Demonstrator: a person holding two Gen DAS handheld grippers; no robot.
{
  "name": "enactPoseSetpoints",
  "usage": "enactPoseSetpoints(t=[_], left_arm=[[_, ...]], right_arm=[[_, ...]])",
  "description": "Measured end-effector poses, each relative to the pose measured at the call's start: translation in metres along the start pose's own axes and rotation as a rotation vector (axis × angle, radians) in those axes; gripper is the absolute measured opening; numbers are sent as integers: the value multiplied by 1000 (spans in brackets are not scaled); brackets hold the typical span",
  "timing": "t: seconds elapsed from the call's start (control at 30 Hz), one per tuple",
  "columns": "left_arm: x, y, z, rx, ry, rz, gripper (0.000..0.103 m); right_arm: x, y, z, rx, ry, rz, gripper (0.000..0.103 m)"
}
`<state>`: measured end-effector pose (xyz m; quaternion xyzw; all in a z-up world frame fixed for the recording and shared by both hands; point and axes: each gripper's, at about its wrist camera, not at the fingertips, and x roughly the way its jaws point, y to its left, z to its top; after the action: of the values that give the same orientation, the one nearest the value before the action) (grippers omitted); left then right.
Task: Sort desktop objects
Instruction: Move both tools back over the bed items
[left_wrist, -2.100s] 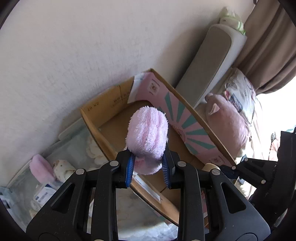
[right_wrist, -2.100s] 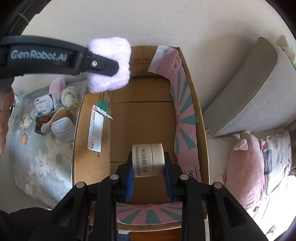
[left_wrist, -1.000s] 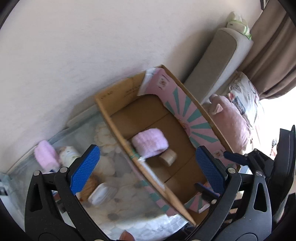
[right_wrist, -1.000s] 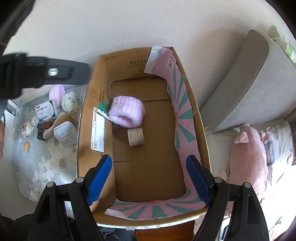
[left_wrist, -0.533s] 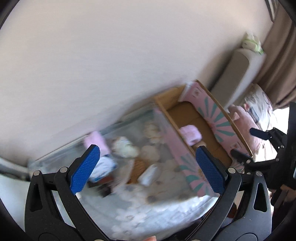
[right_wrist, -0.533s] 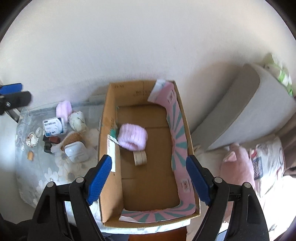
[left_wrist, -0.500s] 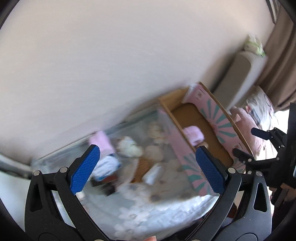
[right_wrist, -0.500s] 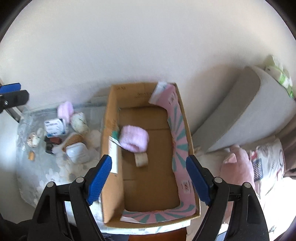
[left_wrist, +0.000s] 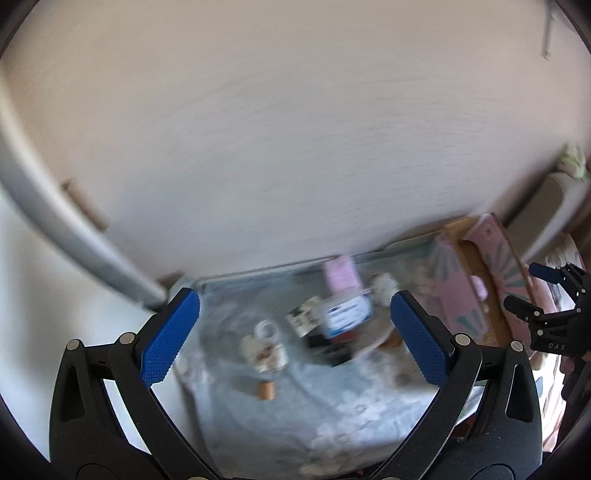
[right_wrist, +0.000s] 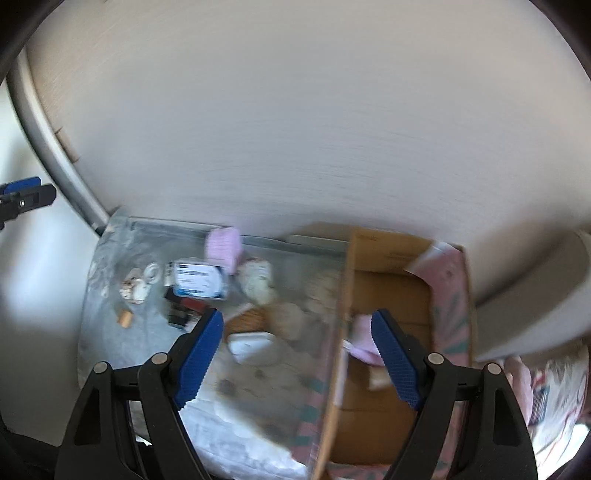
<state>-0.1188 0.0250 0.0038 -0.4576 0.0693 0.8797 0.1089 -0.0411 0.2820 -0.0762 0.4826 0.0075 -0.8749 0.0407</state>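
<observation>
Both grippers have risen and swung leftward since the earlier frames, away from the cardboard box (right_wrist: 391, 258) toward the cluttered worktop (right_wrist: 110, 339). Left gripper (left_wrist: 295, 336) and right gripper (right_wrist: 295, 350) both stand wide apart with nothing between the pads. Pink fluffy roll (right_wrist: 364, 334) lies inside the box, while a blue-and-white packet (right_wrist: 199, 278) and a white case (right_wrist: 255, 347) sit on the floral cloth, blurred.
</observation>
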Motion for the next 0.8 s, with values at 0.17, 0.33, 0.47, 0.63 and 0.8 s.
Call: enactPoseSetpoints(t=[0.17,0.33,0.47,0.63,0.8], left_arm=[[10,42,-33,-90,45,23,103],[23,63,-75,-172,56,88,103],[44,64,-113,-210,60,69,103],[89,51,-158,-172,61,71,103],[128,44,-184,-170,63,72,102]], right_arm=[[26,39,9,-64,22,79,79],[56,73,9,-93,36,229,79],[93,98,2,-71,32,210,88],[145,109,-10,6,32,209,88],[180,112,-17,65,2,171,88]])
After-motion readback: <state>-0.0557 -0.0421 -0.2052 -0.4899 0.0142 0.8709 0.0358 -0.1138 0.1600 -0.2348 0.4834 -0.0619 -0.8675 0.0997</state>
